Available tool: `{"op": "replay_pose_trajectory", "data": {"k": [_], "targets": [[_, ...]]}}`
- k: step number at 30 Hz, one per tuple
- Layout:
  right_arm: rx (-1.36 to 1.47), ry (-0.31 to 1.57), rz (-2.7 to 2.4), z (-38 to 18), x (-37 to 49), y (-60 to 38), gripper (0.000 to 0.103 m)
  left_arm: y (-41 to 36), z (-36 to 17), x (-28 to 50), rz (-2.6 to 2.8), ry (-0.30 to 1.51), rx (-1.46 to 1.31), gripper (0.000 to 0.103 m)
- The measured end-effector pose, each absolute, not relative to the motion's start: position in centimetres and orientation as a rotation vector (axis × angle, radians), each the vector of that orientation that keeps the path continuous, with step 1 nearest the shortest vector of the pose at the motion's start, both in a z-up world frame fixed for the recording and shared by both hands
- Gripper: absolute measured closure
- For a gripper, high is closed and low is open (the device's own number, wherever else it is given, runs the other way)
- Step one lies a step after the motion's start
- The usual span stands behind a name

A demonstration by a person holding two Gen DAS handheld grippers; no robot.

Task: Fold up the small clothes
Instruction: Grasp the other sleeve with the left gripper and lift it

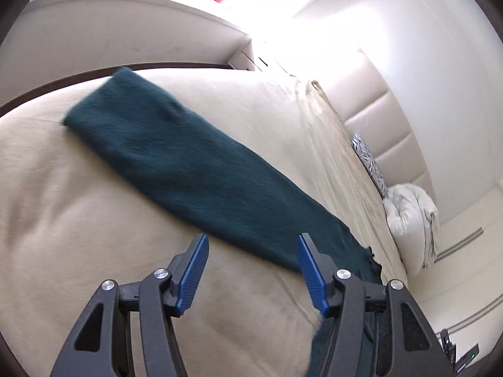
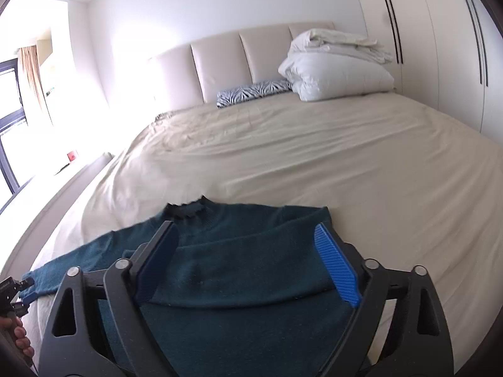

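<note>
A dark teal sweater (image 2: pixel 232 270) lies flat on the beige bed sheet (image 2: pixel 314 157), neck pointing toward the headboard. One sleeve is folded across its chest (image 2: pixel 251 282); the other sleeve (image 1: pixel 176 163) stretches out straight to the left. My left gripper (image 1: pixel 251 242) is open and empty, just above that outstretched sleeve near the shoulder. It also shows at the left edge of the right wrist view (image 2: pixel 19 292). My right gripper (image 2: pixel 246 235) is open and empty, hovering over the sweater's chest.
A padded headboard (image 2: pixel 245 59) backs the bed. White pillows with a folded duvet (image 2: pixel 336 69) and a zebra-print cushion (image 2: pixel 251 92) lie at the bed's head. Wardrobe doors (image 2: pixel 440 47) stand on the right, a window (image 2: pixel 9 94) on the left.
</note>
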State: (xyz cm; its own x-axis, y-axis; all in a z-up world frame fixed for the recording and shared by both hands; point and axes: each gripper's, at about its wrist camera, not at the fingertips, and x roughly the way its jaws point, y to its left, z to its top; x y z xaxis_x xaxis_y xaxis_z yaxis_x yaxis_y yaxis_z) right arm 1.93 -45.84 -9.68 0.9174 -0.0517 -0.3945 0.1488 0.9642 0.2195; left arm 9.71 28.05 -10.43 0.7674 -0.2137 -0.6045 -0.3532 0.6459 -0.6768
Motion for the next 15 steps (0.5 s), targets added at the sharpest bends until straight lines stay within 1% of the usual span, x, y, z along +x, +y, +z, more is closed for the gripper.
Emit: {"op": "replay_pose_trajectory", "data": {"k": [6, 8, 12, 14, 15], "targets": [[0.265, 0.467, 0.072, -9.1, 1.5, -38.2, 0.010, 36.1, -13.2, 6.5, 0.265, 0.639, -1.133, 0.043], [0.303, 0.496, 0.118, -9.5, 1.5, -36.6, 0.010, 37.6, -14.2, 6.9, 0.248, 0.612, -1.216, 0.043], [0.360, 0.546, 0.156, -10.3, 0.8, -34.8, 0.010, 38.9, -15.0, 9.6, 0.228, 0.597, -1.266, 0.044], [0.406, 0.578, 0.176, -11.0, 0.7, -35.1, 0.010, 39.4, -15.7, 11.1, 0.236, 0.611, -1.283, 0.053], [0.431, 0.589, 0.179, -11.3, 0.7, -35.3, 0.012, 39.6, -16.0, 11.6, 0.239, 0.616, -1.294, 0.060]]}}
